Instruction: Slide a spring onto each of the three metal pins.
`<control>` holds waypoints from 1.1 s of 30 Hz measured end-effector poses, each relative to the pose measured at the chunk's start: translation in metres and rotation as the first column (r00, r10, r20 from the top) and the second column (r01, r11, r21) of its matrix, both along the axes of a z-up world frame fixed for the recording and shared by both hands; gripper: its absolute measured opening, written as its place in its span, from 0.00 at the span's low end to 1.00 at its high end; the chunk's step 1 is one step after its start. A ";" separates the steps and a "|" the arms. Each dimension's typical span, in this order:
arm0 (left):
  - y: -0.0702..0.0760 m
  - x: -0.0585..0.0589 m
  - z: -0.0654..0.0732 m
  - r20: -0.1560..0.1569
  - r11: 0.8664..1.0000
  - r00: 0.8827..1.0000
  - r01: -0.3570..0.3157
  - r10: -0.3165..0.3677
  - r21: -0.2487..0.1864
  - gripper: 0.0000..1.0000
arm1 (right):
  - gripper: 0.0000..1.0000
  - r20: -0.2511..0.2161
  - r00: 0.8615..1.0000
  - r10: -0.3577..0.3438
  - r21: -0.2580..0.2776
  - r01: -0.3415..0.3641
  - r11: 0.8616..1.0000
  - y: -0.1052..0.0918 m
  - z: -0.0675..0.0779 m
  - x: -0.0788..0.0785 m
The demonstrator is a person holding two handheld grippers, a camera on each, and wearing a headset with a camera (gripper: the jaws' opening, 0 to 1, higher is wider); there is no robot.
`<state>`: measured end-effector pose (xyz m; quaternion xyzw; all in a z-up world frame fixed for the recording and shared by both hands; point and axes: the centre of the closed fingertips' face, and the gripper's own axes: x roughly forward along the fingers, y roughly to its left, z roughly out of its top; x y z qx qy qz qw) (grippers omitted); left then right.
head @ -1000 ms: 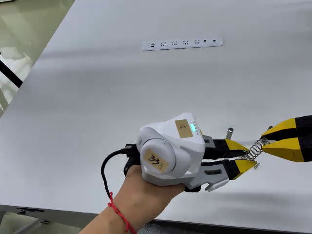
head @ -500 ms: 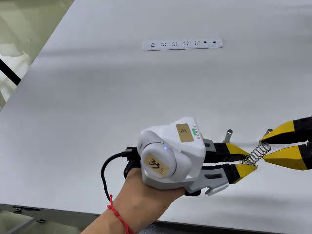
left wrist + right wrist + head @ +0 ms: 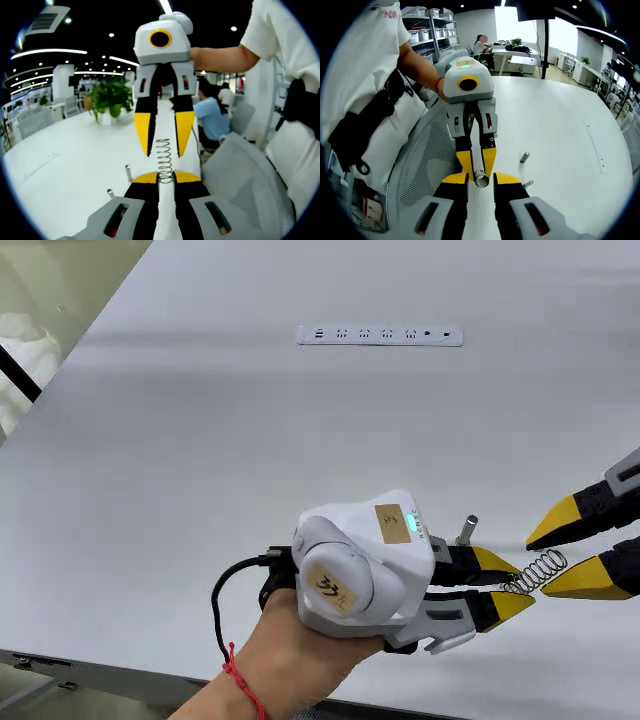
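Okay, left tongs (image 3: 522, 585), black w/ yellow wedge tips, are pinching one end of a thin coiled wire spring (image 3: 164, 157) over the desk (image 3: 200, 440), a smooth matte grey-white top. The spring sticks straight out from those tips toward the right tongs (image 3: 538, 566). The right tongs are spread wide, one pointed yellow tip on either side of the spring's free end; can't tell if either touches it. In the right gripper view the coil shows end-on, a small shiny ring btwn that view's own parted tips. A short metal pin (image 3: 466, 530), a dull silver cylinder, stands upright on the desk just behind the left tongs. A hand (image 3: 290, 650) w/ a red cord at the wrist grips the left gripper's rounded white plastic body. Far back lies a flat white power strip (image 3: 380, 336).
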<state>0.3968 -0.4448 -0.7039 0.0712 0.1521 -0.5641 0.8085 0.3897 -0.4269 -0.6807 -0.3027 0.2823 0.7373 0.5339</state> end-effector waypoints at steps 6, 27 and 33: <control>-0.001 -0.001 0.000 0.002 1.000 1.000 0.005 -0.005 -0.008 0.10 | 0.18 0.006 0.998 0.055 -0.048 -0.055 0.997 0.001 -0.005 -0.001; 0.002 -0.001 0.000 -0.005 1.000 1.000 -0.001 0.001 -0.029 0.10 | 0.12 0.001 0.993 0.118 -0.091 -0.118 0.989 0.002 -0.010 -0.005; 0.002 -0.001 -0.001 -0.006 1.000 1.000 -0.001 0.001 -0.029 0.10 | 0.12 0.004 0.992 0.123 -0.095 -0.122 0.988 0.002 -0.011 -0.005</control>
